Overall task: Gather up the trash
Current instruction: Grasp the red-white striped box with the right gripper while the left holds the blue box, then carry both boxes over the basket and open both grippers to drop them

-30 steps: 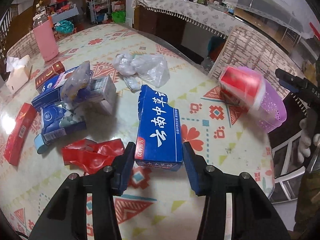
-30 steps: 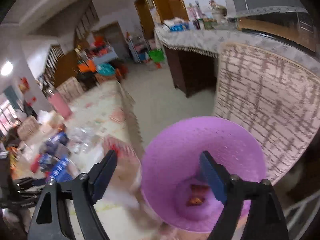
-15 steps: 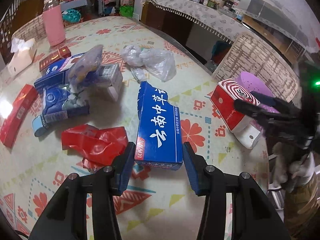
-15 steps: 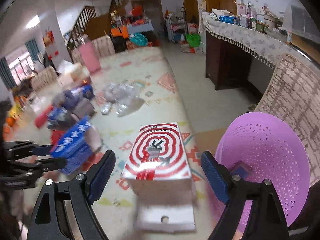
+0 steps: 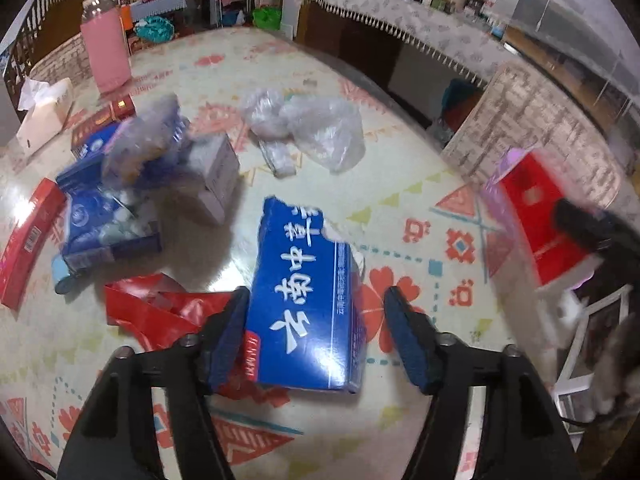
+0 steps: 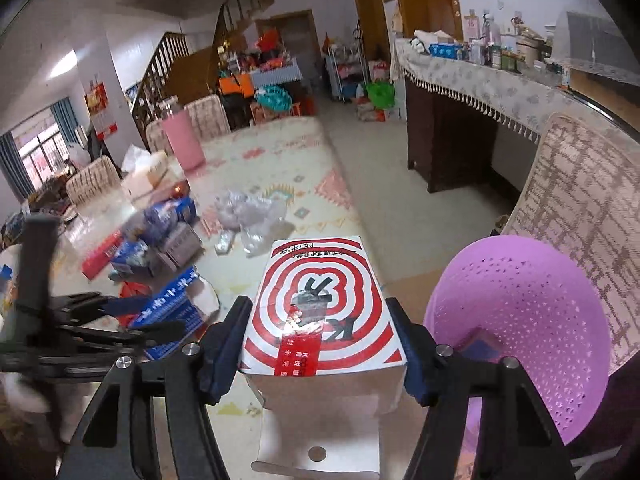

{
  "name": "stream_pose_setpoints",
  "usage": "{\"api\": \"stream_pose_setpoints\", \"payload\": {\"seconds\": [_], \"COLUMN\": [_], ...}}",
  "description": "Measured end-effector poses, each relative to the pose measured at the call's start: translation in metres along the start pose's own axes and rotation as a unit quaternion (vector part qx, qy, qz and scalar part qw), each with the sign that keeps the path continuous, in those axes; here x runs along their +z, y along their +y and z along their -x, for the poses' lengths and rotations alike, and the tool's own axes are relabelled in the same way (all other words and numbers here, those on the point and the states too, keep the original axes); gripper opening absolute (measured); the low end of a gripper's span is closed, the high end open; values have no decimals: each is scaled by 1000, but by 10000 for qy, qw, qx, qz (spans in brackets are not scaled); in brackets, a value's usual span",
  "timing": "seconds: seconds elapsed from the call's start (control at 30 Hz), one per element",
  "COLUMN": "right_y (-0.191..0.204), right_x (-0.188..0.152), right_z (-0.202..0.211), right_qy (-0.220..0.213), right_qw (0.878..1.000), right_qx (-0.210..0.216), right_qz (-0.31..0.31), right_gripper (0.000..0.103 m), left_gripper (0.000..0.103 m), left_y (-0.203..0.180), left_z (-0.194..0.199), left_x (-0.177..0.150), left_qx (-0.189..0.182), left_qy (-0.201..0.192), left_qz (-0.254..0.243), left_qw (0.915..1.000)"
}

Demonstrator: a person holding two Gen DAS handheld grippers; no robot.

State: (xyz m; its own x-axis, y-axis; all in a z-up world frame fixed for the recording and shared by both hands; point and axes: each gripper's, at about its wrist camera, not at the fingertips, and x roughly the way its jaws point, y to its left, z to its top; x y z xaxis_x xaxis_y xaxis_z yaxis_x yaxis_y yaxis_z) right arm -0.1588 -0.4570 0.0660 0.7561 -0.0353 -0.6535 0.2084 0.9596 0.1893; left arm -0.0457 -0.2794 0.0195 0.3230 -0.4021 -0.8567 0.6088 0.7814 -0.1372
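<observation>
- Right tool [image 6: 320, 344] clenched on a red-and-white target-patterned box [image 6: 320, 308], both pads flat against its long sides, box lifted off the bench and level
- Purple perforated basket [image 6: 532, 332] just right of that box, tilted with its mouth toward the camera, beside a woven chair back [image 6: 580, 208]
- Same box seen blurred at far right in the left wrist view [image 5: 540, 224], next to the basket's purple rim [image 5: 512, 160]
- Left tool [image 5: 316, 334] released, fingers spread on either side of the near end of a blue carton with white characters [image 5: 308, 300]; left pad close to the carton's edge, right pad apart from it
- Blue carton lying flat on the patterned bench [image 5: 400, 208], partly over crumpled red plastic [image 5: 160, 312]
- Farther left on the bench: a heap of blue packets and a grey box [image 5: 132, 192], a long red box [image 5: 24, 240] near the left edge
- Clear plastic bags [image 5: 312, 128] at mid bench, pink tumbler [image 5: 105, 56] and tissue box [image 5: 44, 116] at the far left
</observation>
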Motion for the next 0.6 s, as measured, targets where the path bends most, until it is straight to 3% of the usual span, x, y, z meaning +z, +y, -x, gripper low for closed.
{"api": "stream_pose_setpoints", "payload": {"seconds": [0.3,0.6], "right_y": [-33,-103], "right_x": [7,9], "right_z": [54,66], "right_qy": [-589,-710], "right_qw": [9977,9919], "right_qx": [-114,-445], "right_qz": [-307,-950], "right_gripper": [71,71], "left_gripper": [46,46], "left_y": [-11,-85], "left_z": [43,49], "left_x": [0,34], "left_qx": [-327,-1114], "left_qy": [-396,-432], "left_qz": [78,-351], "left_qw": [9986,9922]}}
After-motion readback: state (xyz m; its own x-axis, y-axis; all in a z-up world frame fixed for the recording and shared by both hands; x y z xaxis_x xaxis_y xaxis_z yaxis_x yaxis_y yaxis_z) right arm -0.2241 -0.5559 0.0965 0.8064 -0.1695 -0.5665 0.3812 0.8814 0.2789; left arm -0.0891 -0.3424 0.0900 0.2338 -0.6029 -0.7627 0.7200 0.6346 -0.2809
